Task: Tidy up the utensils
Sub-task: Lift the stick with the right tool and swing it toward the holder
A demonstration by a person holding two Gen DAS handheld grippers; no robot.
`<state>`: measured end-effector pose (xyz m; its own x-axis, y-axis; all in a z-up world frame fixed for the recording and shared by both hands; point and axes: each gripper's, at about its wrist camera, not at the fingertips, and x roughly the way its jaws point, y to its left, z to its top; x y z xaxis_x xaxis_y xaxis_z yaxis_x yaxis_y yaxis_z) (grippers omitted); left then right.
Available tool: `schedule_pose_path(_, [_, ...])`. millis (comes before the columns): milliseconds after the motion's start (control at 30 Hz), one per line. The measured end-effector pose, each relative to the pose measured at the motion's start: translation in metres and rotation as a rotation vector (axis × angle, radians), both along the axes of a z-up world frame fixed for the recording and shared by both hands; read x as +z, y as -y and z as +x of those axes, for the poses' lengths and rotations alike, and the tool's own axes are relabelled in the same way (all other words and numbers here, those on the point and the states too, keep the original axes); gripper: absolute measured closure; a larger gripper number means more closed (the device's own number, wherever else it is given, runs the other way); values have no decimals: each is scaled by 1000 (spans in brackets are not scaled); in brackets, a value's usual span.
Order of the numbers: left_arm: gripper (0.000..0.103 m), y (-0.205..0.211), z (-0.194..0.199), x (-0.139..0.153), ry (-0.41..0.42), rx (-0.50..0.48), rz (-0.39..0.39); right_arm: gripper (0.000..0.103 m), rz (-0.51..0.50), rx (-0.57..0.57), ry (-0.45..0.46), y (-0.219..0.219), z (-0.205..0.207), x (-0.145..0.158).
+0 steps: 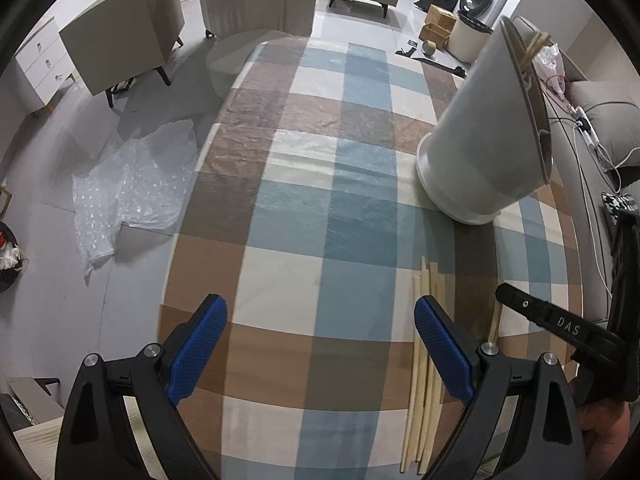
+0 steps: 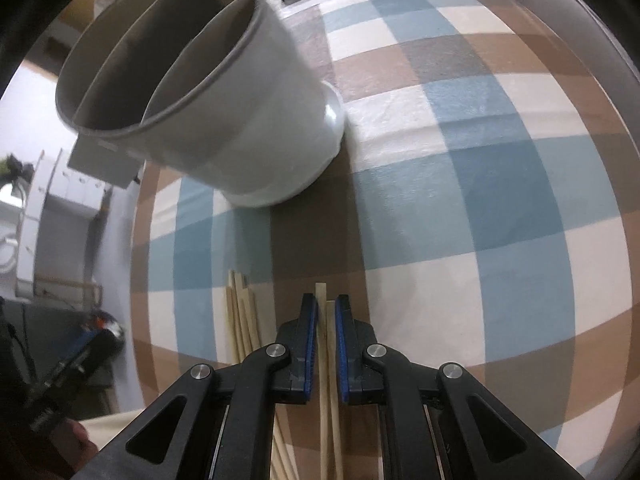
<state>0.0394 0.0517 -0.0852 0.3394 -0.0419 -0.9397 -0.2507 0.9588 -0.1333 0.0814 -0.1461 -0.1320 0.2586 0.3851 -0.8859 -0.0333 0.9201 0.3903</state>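
Note:
A white utensil holder [image 2: 248,120] with inner dividers stands on the checked tablecloth; it also shows at the right in the left wrist view [image 1: 480,148], with chopsticks [image 1: 534,50] sticking out of its top. Several wooden chopsticks [image 1: 426,360] lie loose on the cloth beside my left gripper's right finger. My left gripper [image 1: 320,348] is open and empty above the cloth. My right gripper [image 2: 326,344] is shut on a pair of chopsticks [image 2: 325,312], near the cloth, in front of the holder. More loose chopsticks [image 2: 240,316] lie just to its left.
The table's left edge [image 1: 188,208] drops to a grey floor with a plastic sheet [image 1: 132,192]. Chairs and cabinets stand beyond. A sofa with cables [image 1: 592,136] is right of the table. My right gripper's body [image 1: 560,324] shows at the right.

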Motion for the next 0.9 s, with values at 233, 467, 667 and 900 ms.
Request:
schedule_pose_path(233, [11,11,4,0,-6,-17,2,91,49,-28,37,20,-1,7])
schedule_pose_path(467, [11,13,4,-3,-22,-12,7,90,-20,-31,22,19,0,4])
schedule_pose_path(667, [11,13,4,-5,-28,-12,4,90,-176,86,37,-14,-1,3])
schedule_pose_path(900, [11,4,3,-8,-39,12,-9,92,-327,156,49,-32,-3,-1])
